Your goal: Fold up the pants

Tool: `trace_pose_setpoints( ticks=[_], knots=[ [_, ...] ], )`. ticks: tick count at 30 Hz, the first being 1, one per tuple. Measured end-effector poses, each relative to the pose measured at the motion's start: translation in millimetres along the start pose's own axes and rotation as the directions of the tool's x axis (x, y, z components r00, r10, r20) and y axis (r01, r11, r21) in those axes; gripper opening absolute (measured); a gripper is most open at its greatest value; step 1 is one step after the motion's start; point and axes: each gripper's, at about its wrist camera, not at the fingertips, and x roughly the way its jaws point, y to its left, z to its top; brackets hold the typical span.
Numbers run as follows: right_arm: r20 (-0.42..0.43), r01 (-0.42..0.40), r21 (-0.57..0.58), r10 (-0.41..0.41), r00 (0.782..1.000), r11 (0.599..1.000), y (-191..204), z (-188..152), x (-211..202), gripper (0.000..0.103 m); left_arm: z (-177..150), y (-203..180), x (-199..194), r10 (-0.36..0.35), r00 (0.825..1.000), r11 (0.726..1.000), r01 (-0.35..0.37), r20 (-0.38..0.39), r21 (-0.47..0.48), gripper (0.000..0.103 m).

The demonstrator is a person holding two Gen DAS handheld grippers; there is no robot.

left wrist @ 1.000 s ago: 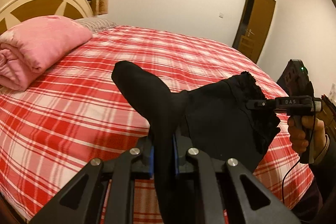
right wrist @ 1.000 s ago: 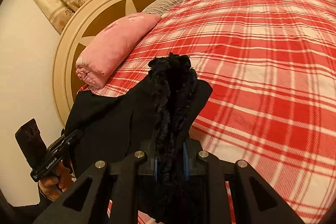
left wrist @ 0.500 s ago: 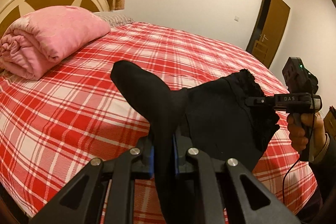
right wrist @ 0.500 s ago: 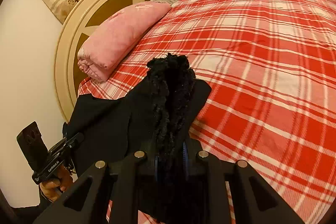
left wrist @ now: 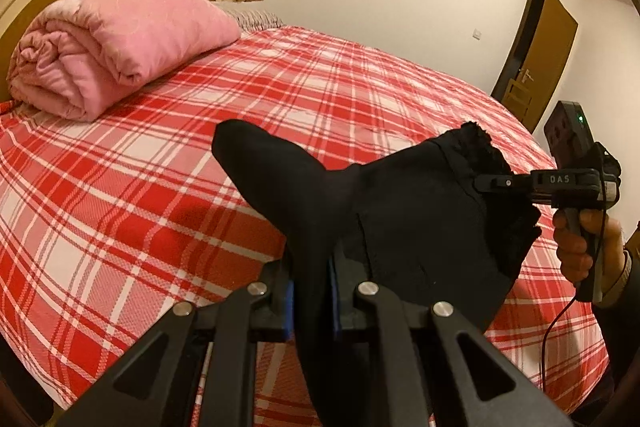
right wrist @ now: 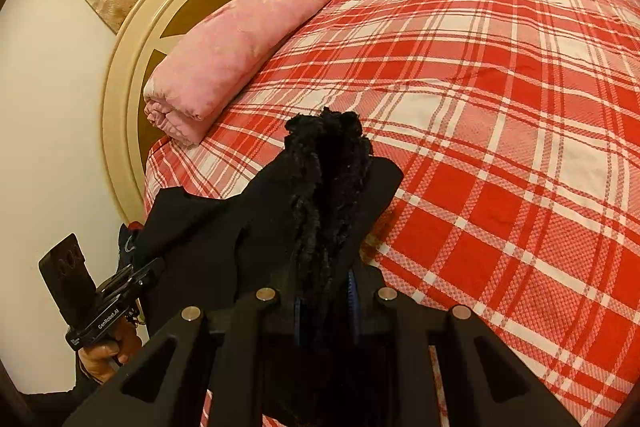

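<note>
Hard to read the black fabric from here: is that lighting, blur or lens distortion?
Left wrist view: warm, dim light, sharp; the pants are a near-featureless black, and the bed bulges from the fisheye. Right wrist view: the same; only the fuzzy lining shows texture.

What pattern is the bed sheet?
Red and white plaid on the bed sheet; clearest in the right wrist view.
</note>
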Motion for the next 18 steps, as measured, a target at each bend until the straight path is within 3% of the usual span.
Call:
trace_pose_setpoints(
  ticks=[12,14,16,18],
  knots=[
    [-0.031,0.040,0.026,-0.039,0.999,0.999,-17.3,0.9,17.3,0.018,-9.5,9.3,20.1,0.015,0.999,1.000,-0.015,-0.040,-0.010,0.017],
    [-0.036,0.044,0.036,-0.043,0.998,0.998,-22.8,0.3,20.5,0.020,-11.4,11.0,24.9,0.026,0.999,1.000,-0.027,-0.047,-0.007,0.023],
    [-0.038,0.051,0.040,-0.050,0.998,0.998,-25.9,-1.0,23.5,0.022,-14.8,14.3,31.3,0.047,0.997,0.999,-0.048,-0.064,-0.008,0.039],
    [-0.040,0.061,0.042,-0.060,0.997,0.997,-28.4,-2.7,25.7,0.023,-18.5,19.1,36.9,0.051,0.996,0.998,-0.053,-0.077,-0.022,0.048]
  ],
)
